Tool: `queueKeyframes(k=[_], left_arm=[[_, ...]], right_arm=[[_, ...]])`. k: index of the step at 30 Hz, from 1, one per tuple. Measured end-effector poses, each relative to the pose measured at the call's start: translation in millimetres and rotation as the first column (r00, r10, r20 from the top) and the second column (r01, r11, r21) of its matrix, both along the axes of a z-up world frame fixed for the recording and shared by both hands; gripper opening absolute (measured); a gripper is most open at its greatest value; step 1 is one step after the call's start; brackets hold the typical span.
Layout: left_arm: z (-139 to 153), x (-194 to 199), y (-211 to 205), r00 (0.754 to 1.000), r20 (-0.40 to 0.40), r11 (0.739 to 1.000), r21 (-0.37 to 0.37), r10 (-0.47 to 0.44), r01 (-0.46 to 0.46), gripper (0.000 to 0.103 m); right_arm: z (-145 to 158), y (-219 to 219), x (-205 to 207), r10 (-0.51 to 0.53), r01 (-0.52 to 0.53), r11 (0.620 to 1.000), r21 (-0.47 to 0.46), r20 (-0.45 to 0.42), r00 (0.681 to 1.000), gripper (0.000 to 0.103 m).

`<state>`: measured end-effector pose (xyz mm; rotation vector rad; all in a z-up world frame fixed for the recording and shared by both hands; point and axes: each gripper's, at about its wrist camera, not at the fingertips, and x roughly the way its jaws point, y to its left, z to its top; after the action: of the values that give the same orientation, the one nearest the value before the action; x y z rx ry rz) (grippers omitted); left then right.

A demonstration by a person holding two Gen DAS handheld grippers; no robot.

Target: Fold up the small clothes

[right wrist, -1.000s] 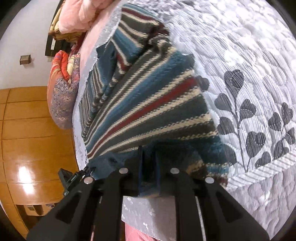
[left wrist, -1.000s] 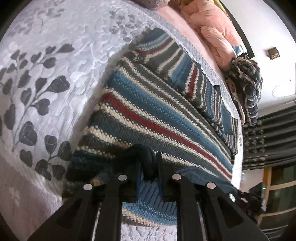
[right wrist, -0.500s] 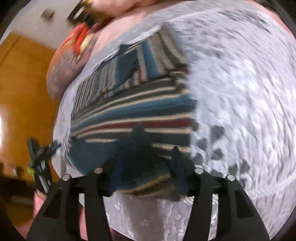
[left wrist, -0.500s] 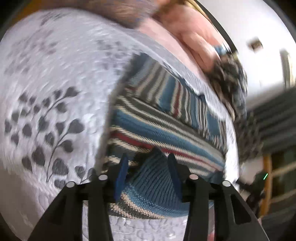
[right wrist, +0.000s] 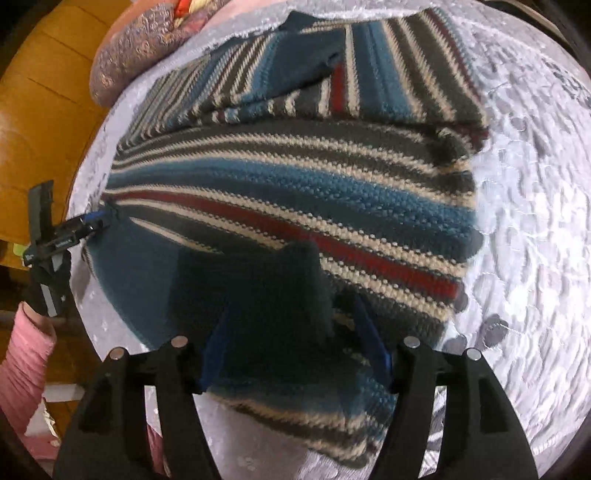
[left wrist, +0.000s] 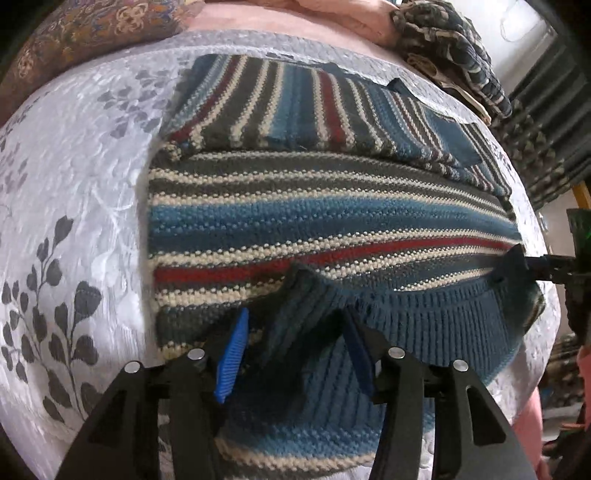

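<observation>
A knit sweater (left wrist: 332, 221) striped in blue, grey, cream and red lies flat on a white bedspread (left wrist: 74, 166) with grey leaf prints. Its sleeves are folded across the far part, and its blue ribbed hem (left wrist: 424, 325) is turned up over the body at the near edge. My left gripper (left wrist: 295, 332) is open, and a raised peak of the hem stands loose between its blue pads (left wrist: 231, 354). My right gripper (right wrist: 291, 325) is open too, around a dark fold of the hem (right wrist: 266, 295). Each gripper appears at the other view's edge, beside the hem's far corner.
A patterned pillow (left wrist: 92, 33), pink bedding (left wrist: 295, 14) and a plaid garment (left wrist: 454, 55) lie beyond the sweater. Dark curtains (left wrist: 546, 129) hang at the right. Orange wood panels (right wrist: 37, 110) and a person's pink sleeve (right wrist: 26, 358) are left of the bed.
Both grippers were shut on the hem a second ago. They carried it up over the sweater's body, then opened; the hem now rests there, still peaked between the fingers.
</observation>
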<state>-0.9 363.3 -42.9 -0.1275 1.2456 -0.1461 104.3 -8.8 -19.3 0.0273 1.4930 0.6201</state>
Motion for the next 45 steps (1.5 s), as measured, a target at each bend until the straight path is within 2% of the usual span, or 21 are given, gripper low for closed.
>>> queueKeyframes(k=[2,4,5,6,7,8,11,18,25,29,35,41,45], left_arm=[[-1,2,-6,1.000,0.005,1.000,0.012,-0.020,0.020,0.054],[-1,1,-13,0.999,0.011,0.998,0.045,-0.045,0.044,0.052],[-1,0,-16,0.998,0.016,0.997,0.055,-0.053,0.052,0.043],[-1,1,-16,0.998,0.016,0.997,0.063,-0.054,0.052,0.035],[0,1,-16,0.998,0.018,0.997,0.061,-0.052,0.051,0.030],[1,-1,-15,0.998,0.024,0.998,0.043,-0.050,0.049,0.016],[7,-5,-17,0.998,0.047,0.999,0.029,-0.040,0.039,0.012],[44,-28,-31,0.983,0.174,0.998,0.033,-0.058,0.053,0.011],[96,-19,-22,0.950,0.312,1.000,0.000,0.004,-0.004,0.011],[120,10,-23,0.923,0.385,1.000,0.021,0.012,-0.022,0.011],[135,75,-23,0.899,0.438,0.998,0.031,0.030,-0.048,0.011],[140,141,-11,0.878,0.472,0.994,0.024,0.081,-0.105,0.011],[128,184,-8,0.869,0.485,0.989,0.050,0.096,-0.138,0.011]], right_arm=[[-7,9,-2,0.015,-0.015,1.000,-0.014,-0.001,1.000,0.063],[-7,16,-5,0.034,-0.033,0.999,-0.039,0.022,0.999,0.046],[-6,20,-7,0.049,-0.047,0.998,-0.053,0.039,0.998,0.032],[-6,24,-7,0.051,-0.048,0.997,-0.055,0.047,0.998,0.025],[-4,25,-8,0.051,-0.049,0.998,-0.051,0.053,0.997,0.013],[-3,23,-8,0.048,-0.045,0.998,-0.049,0.056,0.997,0.011],[7,12,-11,0.011,-0.011,1.000,0.010,0.055,0.998,0.008],[45,-10,-27,-0.039,0.027,0.992,0.124,0.096,0.995,0.008],[83,-30,-18,-0.096,0.070,0.980,0.189,0.136,0.986,0.008],[109,-32,9,-0.131,0.093,0.976,0.195,0.190,0.973,0.008],[132,-18,71,-0.166,0.126,0.978,0.165,0.258,0.952,0.008],[130,-3,143,-0.208,0.180,0.976,0.119,0.299,0.931,0.008],[117,2,192,-0.245,0.227,0.970,0.092,0.317,0.916,0.008]])
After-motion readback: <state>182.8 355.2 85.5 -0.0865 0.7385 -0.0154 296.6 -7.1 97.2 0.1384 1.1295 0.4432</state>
